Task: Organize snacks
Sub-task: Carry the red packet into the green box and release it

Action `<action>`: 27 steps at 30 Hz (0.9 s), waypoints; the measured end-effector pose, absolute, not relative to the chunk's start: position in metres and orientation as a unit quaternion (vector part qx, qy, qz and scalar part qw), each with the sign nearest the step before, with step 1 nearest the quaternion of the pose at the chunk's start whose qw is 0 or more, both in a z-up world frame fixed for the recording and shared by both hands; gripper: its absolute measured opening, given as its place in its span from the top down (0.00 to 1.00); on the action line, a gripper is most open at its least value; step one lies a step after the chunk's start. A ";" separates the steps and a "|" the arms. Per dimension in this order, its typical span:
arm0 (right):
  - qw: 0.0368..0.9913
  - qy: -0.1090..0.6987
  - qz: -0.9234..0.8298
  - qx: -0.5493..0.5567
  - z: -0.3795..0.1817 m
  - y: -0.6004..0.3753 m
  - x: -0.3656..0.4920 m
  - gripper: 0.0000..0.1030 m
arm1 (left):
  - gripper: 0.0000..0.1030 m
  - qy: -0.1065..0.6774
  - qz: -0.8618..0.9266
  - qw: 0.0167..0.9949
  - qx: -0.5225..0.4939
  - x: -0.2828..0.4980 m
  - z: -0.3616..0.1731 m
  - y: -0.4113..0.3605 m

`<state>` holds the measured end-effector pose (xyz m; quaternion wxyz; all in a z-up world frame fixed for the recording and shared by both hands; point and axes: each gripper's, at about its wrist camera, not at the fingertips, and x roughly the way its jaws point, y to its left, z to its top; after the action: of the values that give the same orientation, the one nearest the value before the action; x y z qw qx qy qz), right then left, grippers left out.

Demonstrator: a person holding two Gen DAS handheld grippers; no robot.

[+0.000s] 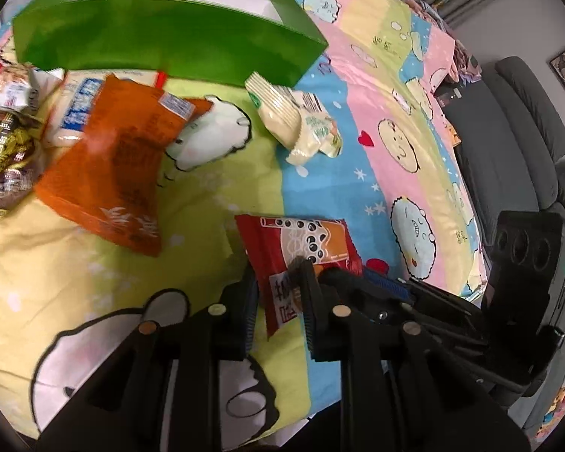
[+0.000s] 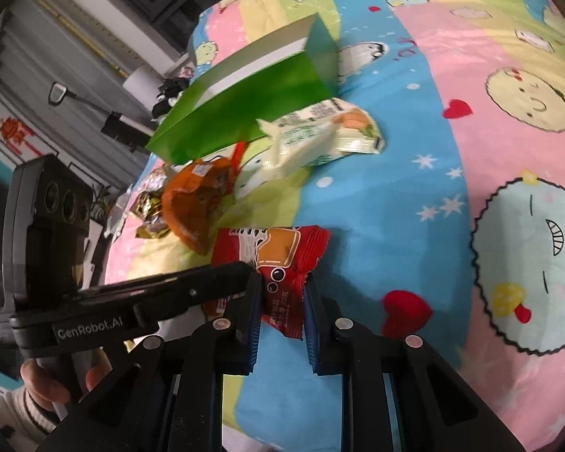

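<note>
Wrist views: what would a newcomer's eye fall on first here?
First, the red snack packet, pinched from both sides by the left gripper and the right gripper, low in the middle. Behind it stands an open green box on the cartoon bedsheet, with an orange packet and a pale wafer packet lying in front of it.

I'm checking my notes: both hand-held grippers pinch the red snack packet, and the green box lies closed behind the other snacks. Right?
Not quite. The green box stands open, as the left wrist view shows. Both hand-held grippers, left and right, do pinch the red snack packet.
</note>
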<state>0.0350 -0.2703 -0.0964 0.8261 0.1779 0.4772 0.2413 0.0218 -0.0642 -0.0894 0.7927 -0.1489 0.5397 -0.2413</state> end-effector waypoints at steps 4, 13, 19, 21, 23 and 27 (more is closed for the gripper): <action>0.830 0.469 0.254 0.162 -0.085 -0.257 0.033 0.79 | 0.83 0.521 -0.236 0.805 -0.156 0.018 -0.080 -0.052; 0.846 0.438 0.276 0.133 -0.055 -0.229 0.048 0.79 | 0.80 0.478 -0.232 0.828 -0.179 0.029 -0.059 -0.024; 0.857 0.412 0.286 0.119 -0.034 -0.211 0.072 0.79 | 0.80 0.456 -0.227 0.842 -0.181 0.054 -0.040 -0.012; 0.863 0.397 0.291 0.114 -0.024 -0.206 0.083 0.79 | 0.80 0.445 -0.225 0.849 -0.178 0.061 -0.032 -0.009; 0.867 0.387 0.293 0.110 -0.017 -0.200 0.093 0.79 | 0.80 0.437 -0.223 0.853 -0.179 0.073 -0.026 -0.004; 0.870 0.375 0.300 0.113 -0.009 -0.193 0.121 0.79 | 0.80 0.433 -0.219 0.854 -0.189 0.102 -0.019 0.006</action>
<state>0.1211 -0.1934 -0.0087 0.8698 0.1131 0.3747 0.3002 0.1019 0.0062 -0.0191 0.8535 -0.1888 0.4334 -0.2191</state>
